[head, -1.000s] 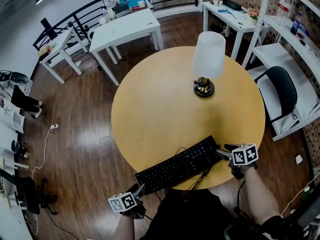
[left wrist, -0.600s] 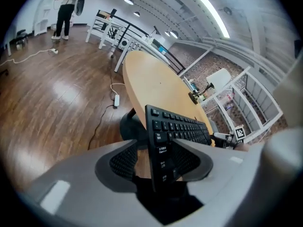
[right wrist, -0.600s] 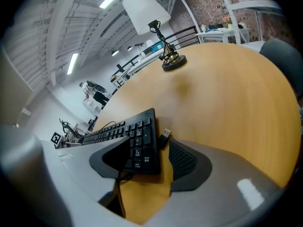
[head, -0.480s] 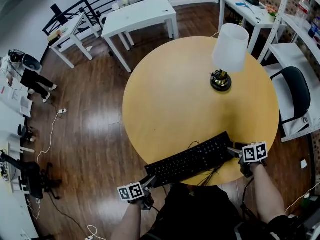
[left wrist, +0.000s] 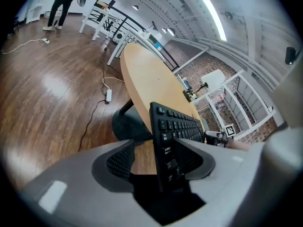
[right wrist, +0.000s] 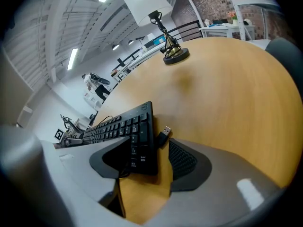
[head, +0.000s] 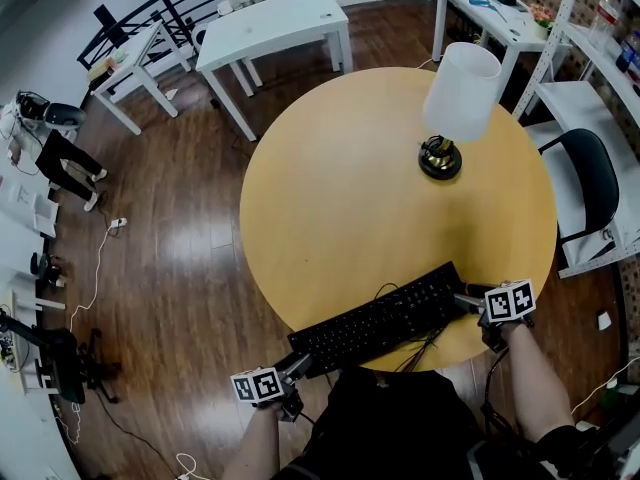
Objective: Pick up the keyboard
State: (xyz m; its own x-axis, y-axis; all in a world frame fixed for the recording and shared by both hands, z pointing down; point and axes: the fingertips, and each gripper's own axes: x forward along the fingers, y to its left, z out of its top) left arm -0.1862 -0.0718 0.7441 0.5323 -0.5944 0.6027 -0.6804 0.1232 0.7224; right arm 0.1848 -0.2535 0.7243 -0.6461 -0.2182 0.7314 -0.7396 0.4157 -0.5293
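A black keyboard (head: 375,326) lies slanted along the near edge of the round wooden table (head: 340,198), its left end past the rim. My left gripper (head: 295,366) has that left end (left wrist: 177,124) between its jaws, which have just been opening; a gap shows beside the left pad (left wrist: 120,160). My right gripper (head: 466,301) straddles the right end (right wrist: 118,126), with a gap at the right pad (right wrist: 182,160). The keyboard's USB plug (right wrist: 163,135) lies in that gap.
A lamp (head: 450,108) with a white shade stands at the table's far right. The keyboard's cable (head: 425,346) hangs in loops at the near edge. A black chair (head: 590,183) and shelving are on the right, and white tables (head: 275,28) stand beyond.
The head camera has shifted, so the table sits further right in view. Both grippers stay at the keyboard's two ends, slightly lower. The keyboard keeps its place on the table edge.
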